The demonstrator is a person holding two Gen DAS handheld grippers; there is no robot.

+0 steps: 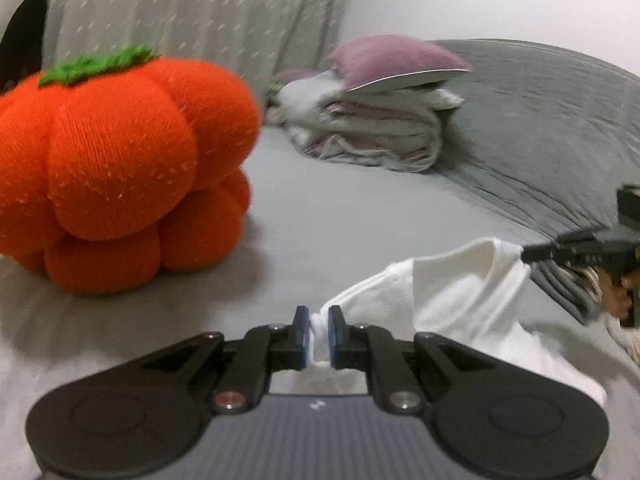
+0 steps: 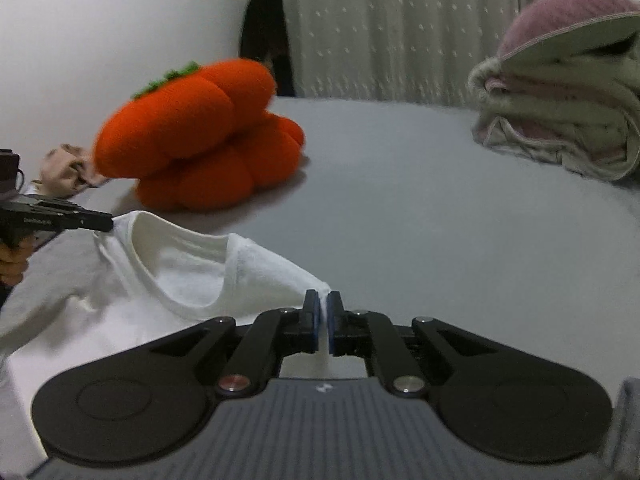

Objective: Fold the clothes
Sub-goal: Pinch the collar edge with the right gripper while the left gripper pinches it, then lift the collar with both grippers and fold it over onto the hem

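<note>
Fold barely started, white shirt (image 2: 192, 276) lifted off bed (image 2: 440, 220).
Left gripper (image 1: 319, 334) and right gripper (image 2: 323, 322) clamped on shoulder corners; all folds remaining, folded pile (image 2: 560, 120) at far edge.

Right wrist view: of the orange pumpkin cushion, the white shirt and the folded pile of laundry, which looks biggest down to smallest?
1. White shirt, though it lies nearest the camera.
2. Pumpkin cushion.
3. Laundry pile, partly cut off at the edge, so unsure.

A grey bed (image 1: 340, 216) carries a knitted orange pumpkin cushion (image 1: 120, 172) at nine o'clock. A stack of folded laundry (image 1: 372, 124) lies at one o'clock, and a white T-shirt (image 1: 440, 304) at five o'clock.
</note>
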